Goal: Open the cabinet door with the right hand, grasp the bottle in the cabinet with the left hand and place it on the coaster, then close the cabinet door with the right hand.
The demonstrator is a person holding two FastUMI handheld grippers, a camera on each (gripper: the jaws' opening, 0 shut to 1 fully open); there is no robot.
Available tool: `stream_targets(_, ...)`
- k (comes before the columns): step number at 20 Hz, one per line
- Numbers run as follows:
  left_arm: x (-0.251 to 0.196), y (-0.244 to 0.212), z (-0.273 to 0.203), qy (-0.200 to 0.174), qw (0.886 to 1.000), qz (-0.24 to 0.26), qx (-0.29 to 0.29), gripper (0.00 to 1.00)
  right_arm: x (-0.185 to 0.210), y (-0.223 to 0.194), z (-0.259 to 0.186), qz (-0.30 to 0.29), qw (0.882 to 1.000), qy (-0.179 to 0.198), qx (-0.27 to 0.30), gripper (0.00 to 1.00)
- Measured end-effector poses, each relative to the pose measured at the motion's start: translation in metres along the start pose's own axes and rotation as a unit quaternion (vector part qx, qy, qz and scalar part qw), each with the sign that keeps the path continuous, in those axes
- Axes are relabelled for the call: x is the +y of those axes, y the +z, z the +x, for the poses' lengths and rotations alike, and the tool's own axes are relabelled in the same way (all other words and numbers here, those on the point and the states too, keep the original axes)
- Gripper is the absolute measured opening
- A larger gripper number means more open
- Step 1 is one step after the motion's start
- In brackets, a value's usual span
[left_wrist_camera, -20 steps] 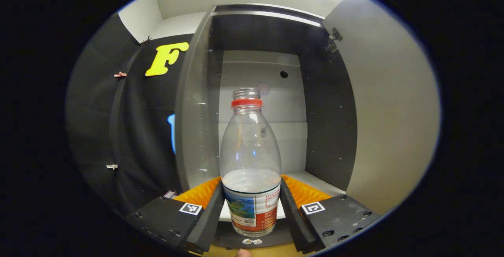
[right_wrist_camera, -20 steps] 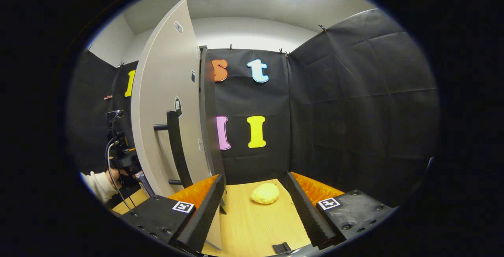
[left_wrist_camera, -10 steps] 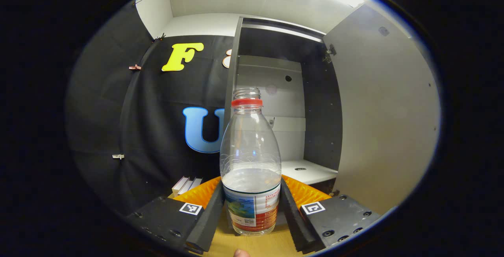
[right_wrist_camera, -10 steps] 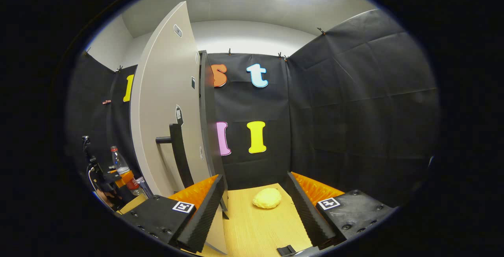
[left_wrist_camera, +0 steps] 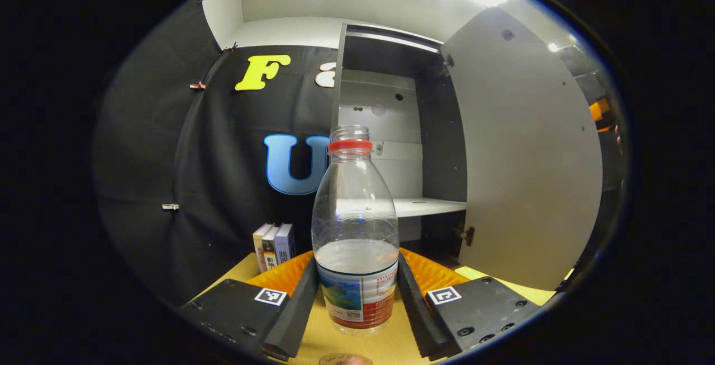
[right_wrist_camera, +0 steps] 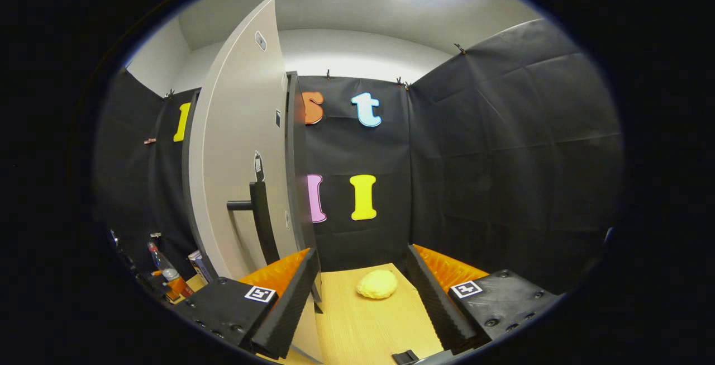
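Above the table (left_wrist_camera: 246, 273), my left gripper (left_wrist_camera: 357, 298) clamps the upright bottle (left_wrist_camera: 356, 231), with the coaster (left_wrist_camera: 335, 360) seemingly just below and nearer me. My right gripper (right_wrist_camera: 363, 303) gapes empty beside the door (right_wrist_camera: 240, 147).

Clear glossy plastic bottle (left_wrist_camera: 356, 225), smooth matt cabinet door (left_wrist_camera: 525, 164), light wood-grain tabletop (right_wrist_camera: 368, 320).

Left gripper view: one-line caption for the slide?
Left gripper shut on the bottle, held above the table before the open cabinet.
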State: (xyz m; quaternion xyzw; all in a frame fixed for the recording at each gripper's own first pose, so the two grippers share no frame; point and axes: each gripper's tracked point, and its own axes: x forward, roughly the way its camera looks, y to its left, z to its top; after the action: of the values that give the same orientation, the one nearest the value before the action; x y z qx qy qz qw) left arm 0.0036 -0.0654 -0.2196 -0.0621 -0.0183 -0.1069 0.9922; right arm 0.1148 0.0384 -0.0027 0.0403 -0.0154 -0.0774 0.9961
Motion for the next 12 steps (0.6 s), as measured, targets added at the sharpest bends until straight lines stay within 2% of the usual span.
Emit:
stream_targets(7,-0.003,-0.078,-0.017,-0.031,0.999,0.016,0.016,0.77,-0.003,0.003,0.004,0.004,1.000,-0.020,0.003,0.97)
stream_targets(12,0.005,-0.131,-0.025,-0.025,0.999,0.026,0.031,0.77,-0.010,0.004,0.013,0.023,0.999,-0.034,0.003,0.98)
